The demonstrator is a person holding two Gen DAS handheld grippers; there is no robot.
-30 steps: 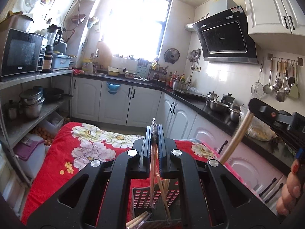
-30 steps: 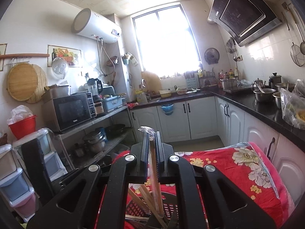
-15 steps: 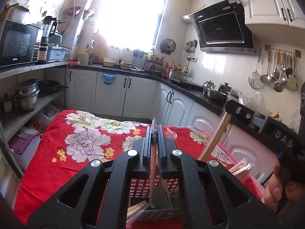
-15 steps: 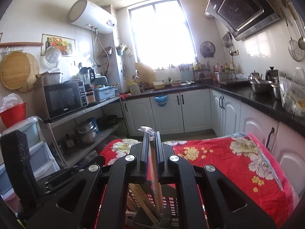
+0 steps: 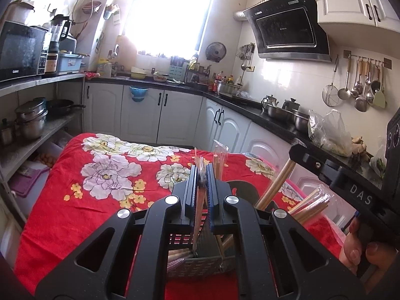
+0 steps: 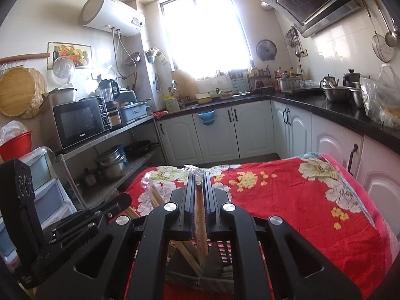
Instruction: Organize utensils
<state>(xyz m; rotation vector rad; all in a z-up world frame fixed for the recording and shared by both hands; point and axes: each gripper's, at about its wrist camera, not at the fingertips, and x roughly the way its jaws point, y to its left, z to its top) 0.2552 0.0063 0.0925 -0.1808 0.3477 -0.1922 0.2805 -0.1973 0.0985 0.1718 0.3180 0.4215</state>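
Note:
My left gripper (image 5: 202,172) is shut on a plastic-wrapped pair of chopsticks (image 5: 198,215), held upright with its lower end inside a dark slotted utensil basket (image 5: 197,267) on the red floral tablecloth (image 5: 100,200). My right gripper (image 6: 198,178) is shut on another wrapped pair of chopsticks (image 6: 201,227), also standing in the basket (image 6: 212,280). Several more wrapped chopsticks (image 5: 307,205) lean out of the basket. The right gripper's body shows in the left wrist view (image 5: 350,187), holding its pair (image 5: 277,187).
White cabinets (image 5: 180,117) and a black counter (image 5: 275,122) with pots run behind and to the right of the table. A shelf with a microwave (image 6: 80,122) and pots stands on the left. Ladles (image 5: 360,85) hang on the right wall.
Both grippers have dropped toward the table, lowering their chopsticks deeper into the basket. More of the tablecloth shows. Both stay shut.

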